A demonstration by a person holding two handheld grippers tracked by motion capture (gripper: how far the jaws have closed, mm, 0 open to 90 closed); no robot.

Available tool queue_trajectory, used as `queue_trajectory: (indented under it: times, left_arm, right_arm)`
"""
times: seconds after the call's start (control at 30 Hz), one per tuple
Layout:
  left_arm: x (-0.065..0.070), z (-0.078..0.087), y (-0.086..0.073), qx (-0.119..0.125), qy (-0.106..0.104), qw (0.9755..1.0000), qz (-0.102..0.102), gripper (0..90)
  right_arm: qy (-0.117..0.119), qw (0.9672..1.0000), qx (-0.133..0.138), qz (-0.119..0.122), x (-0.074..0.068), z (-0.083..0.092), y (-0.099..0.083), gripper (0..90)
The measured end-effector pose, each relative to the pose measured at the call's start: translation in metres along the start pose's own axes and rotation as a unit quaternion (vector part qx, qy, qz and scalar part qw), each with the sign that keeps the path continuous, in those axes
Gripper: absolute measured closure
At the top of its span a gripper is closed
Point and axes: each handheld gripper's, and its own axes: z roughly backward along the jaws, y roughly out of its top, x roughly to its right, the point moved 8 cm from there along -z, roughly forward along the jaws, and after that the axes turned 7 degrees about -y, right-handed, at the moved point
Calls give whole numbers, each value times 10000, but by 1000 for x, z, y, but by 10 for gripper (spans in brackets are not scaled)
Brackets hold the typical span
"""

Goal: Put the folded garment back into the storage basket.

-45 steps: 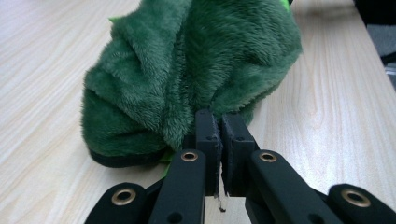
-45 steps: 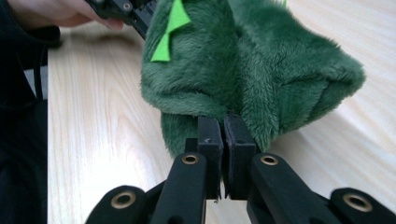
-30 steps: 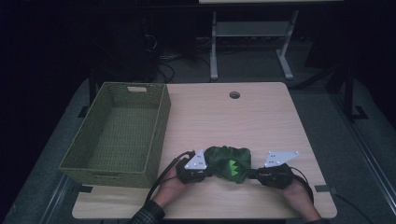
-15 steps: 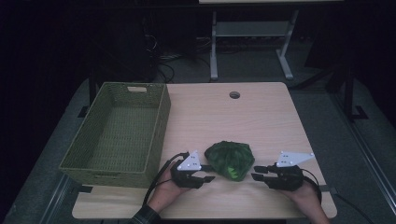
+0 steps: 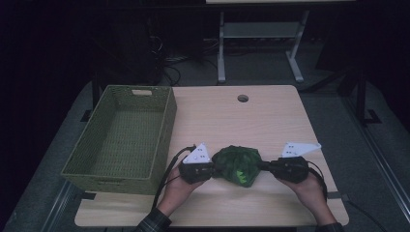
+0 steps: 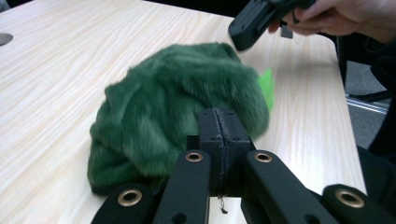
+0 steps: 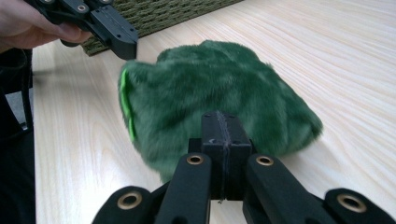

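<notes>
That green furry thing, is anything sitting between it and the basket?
Nothing visible does. The green furry cloth lies near the table's front edge, and the woven basket stands open-topped to its left. Between them is bare wood, apart from the left gripper, shut at the cloth's left edge; the right gripper is shut at its right edge.

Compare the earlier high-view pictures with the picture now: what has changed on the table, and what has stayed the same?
Half a second ago both tongs stood back from the green furry cloth. Now the left tongs and right tongs have closed in on its two sides, jaws just shut. The cloth stays bunched in place. The wicker basket and table are unchanged.
</notes>
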Motion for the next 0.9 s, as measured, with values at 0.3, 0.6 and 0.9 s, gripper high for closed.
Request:
queue_trajectory:
  times: [0.3, 0.6, 0.9]
  left_arm:
    - [-14, -28, -27, -642, -41, 9975, 286, 896]
    - [-20, -40, -48, -1087, -69, 9929, 474, 898]
    - [-25, -38, -46, -1006, -22, 9935, 531, 898]
  right_arm:
    - [144, 9981, -594, 23, -1, -25, -15, 898]
    - [266, 9918, -1245, 129, -10, -44, -42, 900]
    - [284, 9934, -1105, 123, -12, -43, -41, 896]
